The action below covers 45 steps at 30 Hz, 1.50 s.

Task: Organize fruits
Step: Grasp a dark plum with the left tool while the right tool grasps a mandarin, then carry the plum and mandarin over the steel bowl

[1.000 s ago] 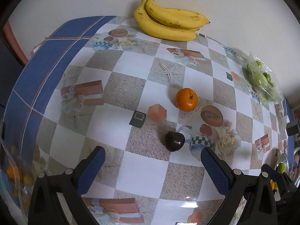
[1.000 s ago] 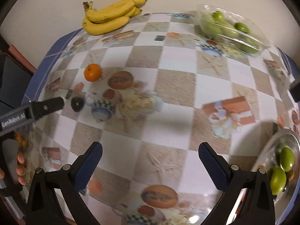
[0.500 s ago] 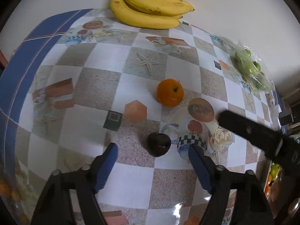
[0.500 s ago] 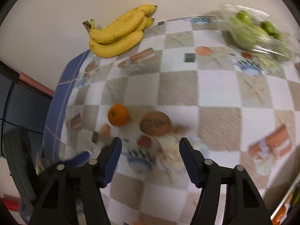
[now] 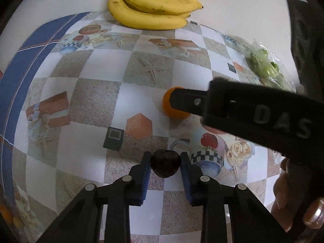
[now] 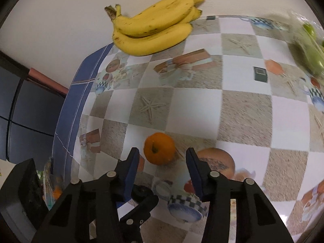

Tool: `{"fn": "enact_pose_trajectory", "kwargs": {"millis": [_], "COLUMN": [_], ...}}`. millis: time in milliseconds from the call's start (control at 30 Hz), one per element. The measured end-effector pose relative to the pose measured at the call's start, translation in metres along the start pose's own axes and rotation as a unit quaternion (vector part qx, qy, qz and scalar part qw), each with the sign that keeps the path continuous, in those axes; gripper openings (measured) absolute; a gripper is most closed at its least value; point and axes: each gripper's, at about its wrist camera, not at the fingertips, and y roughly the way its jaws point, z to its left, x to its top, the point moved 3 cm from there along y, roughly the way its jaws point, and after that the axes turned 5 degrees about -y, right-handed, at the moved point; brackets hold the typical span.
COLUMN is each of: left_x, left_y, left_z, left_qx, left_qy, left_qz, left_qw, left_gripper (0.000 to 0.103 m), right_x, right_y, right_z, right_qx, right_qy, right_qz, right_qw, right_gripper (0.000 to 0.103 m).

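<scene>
Where the blue pads of the left gripper (image 5: pixel 165 165) flank the dark plum (image 5: pixel 165 163), pressed against both sides of the fruit on the checked tablecloth (image 5: pixel 97 68) and closing — a pinch on the plum, resting just beside the printed teapot motif. Farther up the cloth, the orange (image 6: pixel 159 148), well apart from the plum, framed between the fingers of the right gripper (image 6: pixel 162 160); jaws closing, a visible gap on each side, pads not yet touching the peel. From the left wrist view, the right gripper's black body crossing in front of the orange and hiding most of it. At the far edge against the wall, a bunch of bananas (image 5: pixel 151 12), lying flat. At the right rim, green fruit in a clear plastic pack (image 5: pixel 267 68), blurred in the right wrist view. Lower right of the left wrist view, part of a hand (image 5: pixel 291 202) around the right tool's handle.
</scene>
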Motion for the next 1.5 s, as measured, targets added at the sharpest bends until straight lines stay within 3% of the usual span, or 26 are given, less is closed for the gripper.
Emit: {"fn": "enact_pose_trajectory", "kwargs": {"millis": [300,600,833,1133,1500], "left_x": [0.011,0.013,0.01,-0.004,-0.04], "left_y": [-0.013,-0.012,-0.024,-0.057,-0.077], "left_z": [0.033,0.058,0.052,0.025,-0.021], "left_qx": [0.028,0.035,0.048,0.039,0.032], "left_qy": [-0.037,-0.081,-0.086,-0.091,-0.094], "left_qz": [-0.034,-0.031,-0.032,-0.038,-0.032], "left_qw": [0.9984,0.9956,0.9947,0.9944,0.9945], "left_gripper": [0.03,0.03,0.03,0.03,0.03], "right_x": [0.003,0.002,-0.006,-0.038,-0.097], "right_y": [0.013,0.012,-0.012,-0.067,-0.124], "right_z": [0.008,0.008,0.018,0.026,-0.003], "right_qx": [-0.019,-0.02,-0.009,-0.035,-0.073], "right_qy": [-0.017,-0.008,-0.012,-0.031,-0.006], "right_qz": [0.009,0.009,0.0,-0.014,-0.026], "right_qw": [1.0,1.0,1.0,0.999,0.997], "right_gripper": [0.04,0.037,0.036,0.036,0.036]}}
